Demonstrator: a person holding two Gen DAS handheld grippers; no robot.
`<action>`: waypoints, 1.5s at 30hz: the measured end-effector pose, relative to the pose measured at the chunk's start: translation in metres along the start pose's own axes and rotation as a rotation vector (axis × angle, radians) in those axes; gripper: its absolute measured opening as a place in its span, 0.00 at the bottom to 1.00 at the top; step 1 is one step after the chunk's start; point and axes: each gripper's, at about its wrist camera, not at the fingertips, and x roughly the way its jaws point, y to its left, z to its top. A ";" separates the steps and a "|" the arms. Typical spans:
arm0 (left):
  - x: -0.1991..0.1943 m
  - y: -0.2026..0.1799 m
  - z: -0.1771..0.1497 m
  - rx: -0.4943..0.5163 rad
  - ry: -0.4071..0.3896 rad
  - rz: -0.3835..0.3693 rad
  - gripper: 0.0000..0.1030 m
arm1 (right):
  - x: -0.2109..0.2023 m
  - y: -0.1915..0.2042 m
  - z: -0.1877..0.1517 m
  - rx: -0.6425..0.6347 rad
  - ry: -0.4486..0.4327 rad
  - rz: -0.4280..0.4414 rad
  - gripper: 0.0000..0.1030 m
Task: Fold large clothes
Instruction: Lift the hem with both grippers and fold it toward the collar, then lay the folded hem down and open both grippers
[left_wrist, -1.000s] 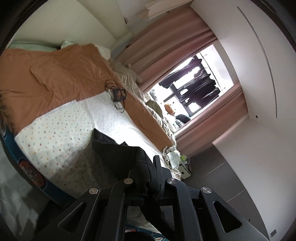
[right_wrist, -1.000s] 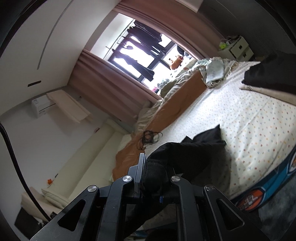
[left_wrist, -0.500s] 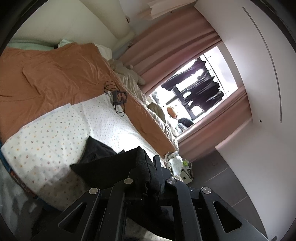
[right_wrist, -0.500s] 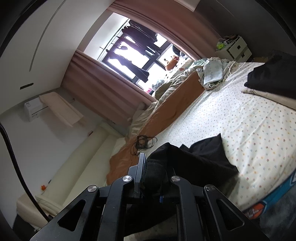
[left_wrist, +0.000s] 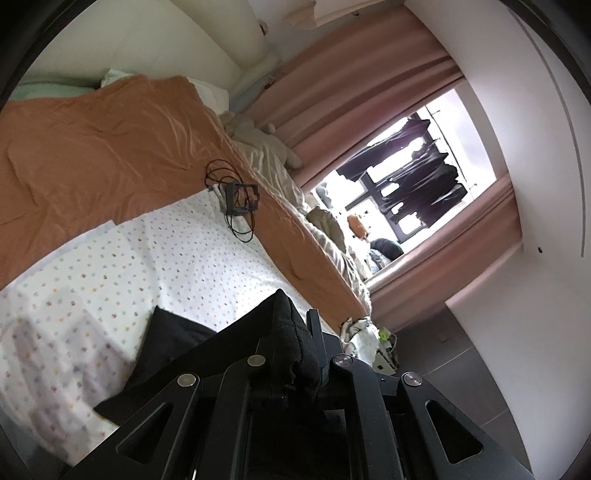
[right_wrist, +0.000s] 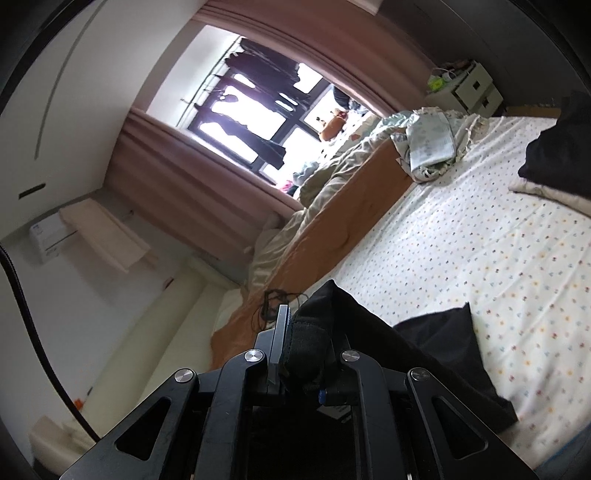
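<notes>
Black garment (left_wrist: 173, 354) pinched at two edge points, bunched fabric clamped in both jaws, rest trailing down onto the dotted sheet (left_wrist: 192, 266) of the bed. Left gripper (left_wrist: 295, 343) pressed tight on a thick fold; right gripper (right_wrist: 303, 347) same, on a hem-like roll. Two-point hold most likely to keep one edge taut and straight while carried over the mattress for laying flat or doubling over. Lower part dragging on the sheet, so friction helps spread it. Further out: orange blanket (left_wrist: 92, 158) pushed toward the headboard side, leaving dotted area free as work surface; cable tangle (left_wrist: 236, 199) at the blanket edge, clear of the cloth. Another dark pile (right_wrist: 557, 155) at far corner, apart.
</notes>
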 end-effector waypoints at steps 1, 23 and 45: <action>0.010 0.001 0.003 -0.003 0.007 0.001 0.07 | 0.008 -0.003 0.003 0.010 -0.006 -0.007 0.12; 0.206 0.103 -0.001 -0.164 0.124 0.178 0.07 | 0.174 -0.107 -0.004 0.201 -0.006 -0.251 0.12; 0.220 0.143 -0.016 -0.186 0.162 0.229 0.86 | 0.207 -0.134 -0.022 0.116 0.088 -0.359 0.46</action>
